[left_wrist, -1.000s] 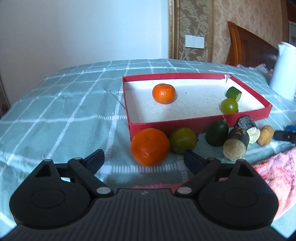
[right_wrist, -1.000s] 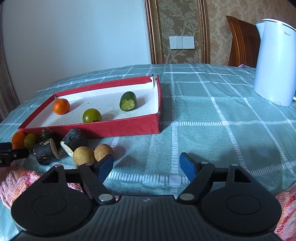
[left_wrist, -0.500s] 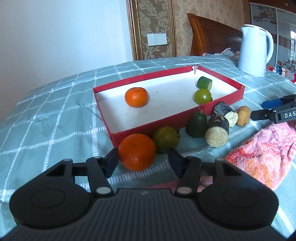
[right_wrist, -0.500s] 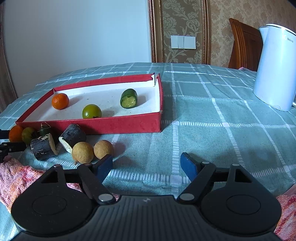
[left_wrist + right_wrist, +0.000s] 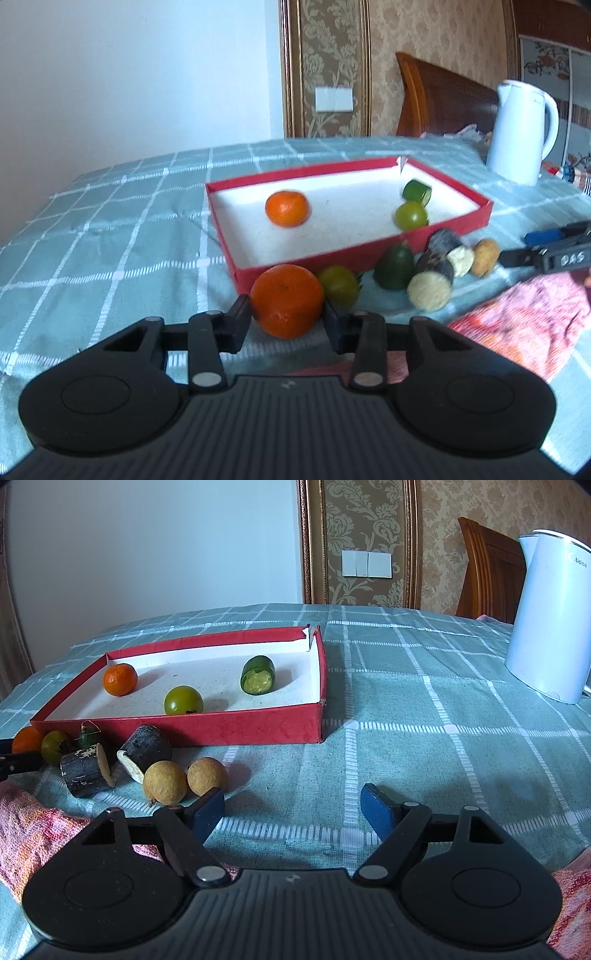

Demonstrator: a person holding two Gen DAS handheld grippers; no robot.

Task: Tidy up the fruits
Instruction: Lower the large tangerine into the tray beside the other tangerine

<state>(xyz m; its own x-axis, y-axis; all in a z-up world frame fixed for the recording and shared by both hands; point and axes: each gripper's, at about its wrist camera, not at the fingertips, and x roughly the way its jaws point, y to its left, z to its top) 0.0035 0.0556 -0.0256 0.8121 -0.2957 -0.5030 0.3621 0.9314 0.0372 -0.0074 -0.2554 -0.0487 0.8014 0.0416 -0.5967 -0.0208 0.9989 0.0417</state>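
Observation:
A large orange [image 5: 287, 301] lies on the checked cloth just outside the red tray's [image 5: 369, 254] near corner. My left gripper [image 5: 287, 317] is closing around it, and both pads meet its sides. Beside it lie a green tomato [image 5: 338, 282], a dark green piece [image 5: 394, 266], two dark cane chunks [image 5: 432, 284] and a longan [image 5: 485, 252]. Inside the tray are a small orange [image 5: 287, 208], a green tomato [image 5: 411, 216] and a cut green piece [image 5: 416, 190]. My right gripper [image 5: 293, 805] stands open over bare cloth, to the right of two longans [image 5: 165, 782].
A white kettle [image 5: 550, 616] stands at the far right of the table, with a wooden chair back [image 5: 443, 99] behind it. A pink towel [image 5: 524, 325] lies along the near edge. Checked cloth stretches left of the tray [image 5: 221, 727].
My left gripper's jaws have narrowed from wide open until they touch the large orange, and its view has swung left to right. The right gripper has kept still.

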